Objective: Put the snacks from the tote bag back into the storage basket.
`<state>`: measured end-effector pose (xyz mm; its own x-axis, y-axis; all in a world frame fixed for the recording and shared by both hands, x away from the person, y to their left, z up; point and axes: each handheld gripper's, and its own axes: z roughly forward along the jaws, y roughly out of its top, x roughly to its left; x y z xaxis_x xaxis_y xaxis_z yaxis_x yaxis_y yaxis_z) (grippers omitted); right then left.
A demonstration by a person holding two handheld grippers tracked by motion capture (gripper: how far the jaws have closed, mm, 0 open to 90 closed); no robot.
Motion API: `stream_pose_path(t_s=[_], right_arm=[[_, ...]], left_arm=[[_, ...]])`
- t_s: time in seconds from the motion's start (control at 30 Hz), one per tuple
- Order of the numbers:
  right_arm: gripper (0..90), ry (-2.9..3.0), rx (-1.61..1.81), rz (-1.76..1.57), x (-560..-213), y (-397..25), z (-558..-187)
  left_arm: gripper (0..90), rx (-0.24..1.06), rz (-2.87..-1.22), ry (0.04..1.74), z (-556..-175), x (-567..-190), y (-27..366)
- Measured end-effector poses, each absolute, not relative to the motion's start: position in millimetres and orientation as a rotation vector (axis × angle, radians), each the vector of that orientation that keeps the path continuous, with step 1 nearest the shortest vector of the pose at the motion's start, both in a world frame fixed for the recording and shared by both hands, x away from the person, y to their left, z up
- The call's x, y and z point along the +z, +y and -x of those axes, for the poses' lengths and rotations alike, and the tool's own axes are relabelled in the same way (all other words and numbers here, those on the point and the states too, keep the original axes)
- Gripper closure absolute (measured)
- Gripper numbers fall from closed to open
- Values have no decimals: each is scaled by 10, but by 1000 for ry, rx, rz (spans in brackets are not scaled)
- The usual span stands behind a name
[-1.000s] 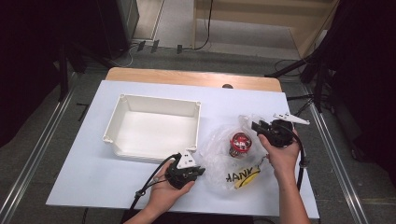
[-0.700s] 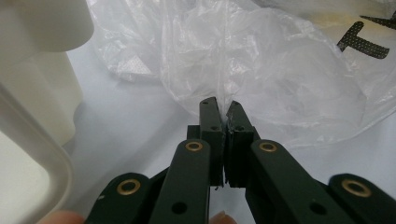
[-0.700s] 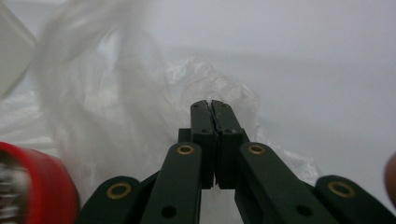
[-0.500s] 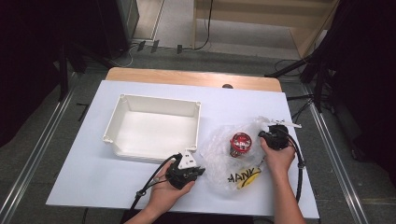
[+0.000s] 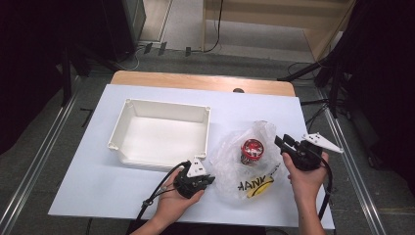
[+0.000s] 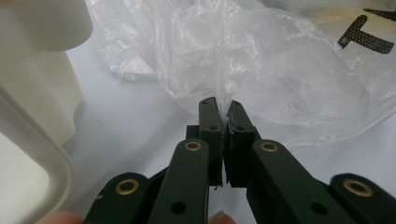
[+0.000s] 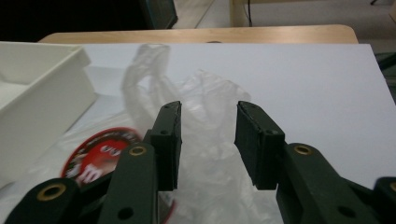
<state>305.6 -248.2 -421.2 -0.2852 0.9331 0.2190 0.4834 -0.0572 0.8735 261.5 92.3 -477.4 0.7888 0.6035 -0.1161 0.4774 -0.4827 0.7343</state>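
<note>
Left gripper (image 6: 223, 109), jaws pinched tight on a fold of the plastic bag (image 6: 261, 70); right gripper (image 7: 208, 140), jaws apart, straddles a crumpled edge. The bag looks light, limp and slippery, so grab bunched film. It sprawls on the worktop (image 5: 98, 176) beside the white tray (image 5: 122, 128), running tray-side outward, red can (image 5: 252, 149) inside.

Both grippers are black: the left gripper (image 5: 209, 180) and right gripper (image 5: 278, 141) each carry a pale three-cornered plate, brass-ringed pivot holes (small screws too) and a trailing black cable.
</note>
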Motion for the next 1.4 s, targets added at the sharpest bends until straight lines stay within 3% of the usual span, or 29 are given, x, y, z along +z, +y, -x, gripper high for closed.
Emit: stream_pose_path(t_s=[0.17,0.43,0.6,0.7,1.0,1.3,1.4], right_arm=[[644,1844,1289,-1488,-4331,-2368,-2910],[894,2008,1109,-1606,-4810,-2265,-2941],[892,2002,1019,-1627,-4847,-2270,-2909],[788,1921,1125,-1608,-4719,-2317,-2778],[874,1953,1411,-1336,-4338,-2054,-2472],[900,2202,1176,-1406,-4873,-1662,-2676],[886,2190,1171,-1418,-4851,-1666,-2679]], left_arm=[[883,204,-2169,794,-2612,-4776,921],[885,201,-2170,794,-2613,-4773,925],[886,196,-2164,799,-2617,-4775,929],[884,198,-2163,800,-2617,-4775,930],[882,198,-2172,797,-2617,-4774,925],[881,192,-2160,800,-2621,-4775,934],[879,196,-2159,799,-2617,-4773,934]])
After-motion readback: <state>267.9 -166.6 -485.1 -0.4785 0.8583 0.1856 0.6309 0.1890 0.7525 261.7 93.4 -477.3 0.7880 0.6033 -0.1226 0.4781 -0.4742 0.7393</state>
